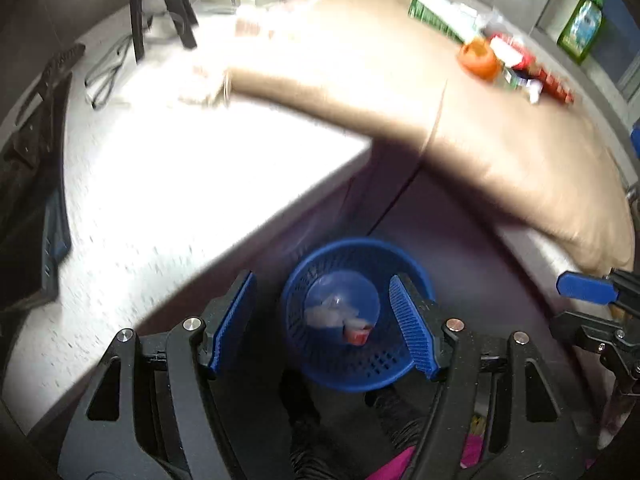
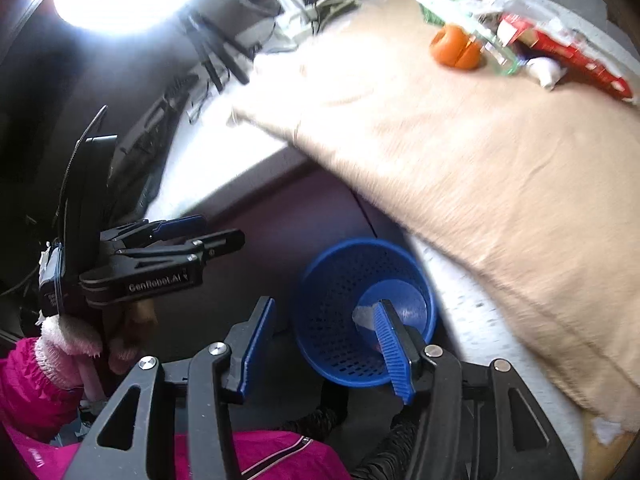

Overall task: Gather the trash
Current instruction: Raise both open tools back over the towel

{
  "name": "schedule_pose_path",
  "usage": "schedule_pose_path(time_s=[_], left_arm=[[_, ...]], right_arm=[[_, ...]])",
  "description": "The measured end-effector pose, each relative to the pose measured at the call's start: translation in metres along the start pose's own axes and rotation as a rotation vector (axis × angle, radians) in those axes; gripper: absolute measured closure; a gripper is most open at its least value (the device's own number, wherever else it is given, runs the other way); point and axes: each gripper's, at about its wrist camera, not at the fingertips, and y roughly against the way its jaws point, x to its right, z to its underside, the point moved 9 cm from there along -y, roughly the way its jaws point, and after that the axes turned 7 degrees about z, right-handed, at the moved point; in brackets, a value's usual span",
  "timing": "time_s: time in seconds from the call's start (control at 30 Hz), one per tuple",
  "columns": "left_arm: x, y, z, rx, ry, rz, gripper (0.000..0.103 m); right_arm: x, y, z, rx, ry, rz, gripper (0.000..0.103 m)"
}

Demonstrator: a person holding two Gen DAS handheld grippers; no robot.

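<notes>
Both grippers, left [image 1: 324,320] and right [image 2: 324,348], hang spread wide and empty above a blue basket [image 1: 312,280]. White scraps [image 1: 328,314] lie inside.

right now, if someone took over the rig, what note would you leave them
Left gripper: open, holding nothing, above the blue basket.
Right gripper: open, holding nothing, also over the basket.
Done: white crumpled trash and a red-and-white scrap lie in the basket.
Left: on the beige cloth sit an orange piece, a red wrapper, a white wad and clear plastic. Collect what counts as trash.
</notes>
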Motion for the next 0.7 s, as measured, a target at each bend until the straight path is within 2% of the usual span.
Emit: schedule_pose_path(time_s=[0.2, 0.37, 0.5, 0.7], left_arm=[[0.021, 0.019, -0.038, 0.061, -0.035, 0.018, 0.032], [0.051, 0.017, -0.061, 0.098, -0.087, 0.036, 0.032], [0.075, 0.011, -0.075, 0.112, -0.124, 0.038, 0.032], [0.100, 0.001, -0.094, 0.122, -0.131, 0.061, 0.032]], right_arm=[[0.024, 0.038, -0.021, 0.075, -0.050, 0.023, 0.047], [0.056, 0.069, -0.037, 0.145, -0.127, 0.057, 0.046], [0.084, 0.085, -0.049, 0.196, -0.180, 0.093, 0.035], [0.119, 0.093, -0.068, 0.223, -0.253, 0.119, 0.025]])
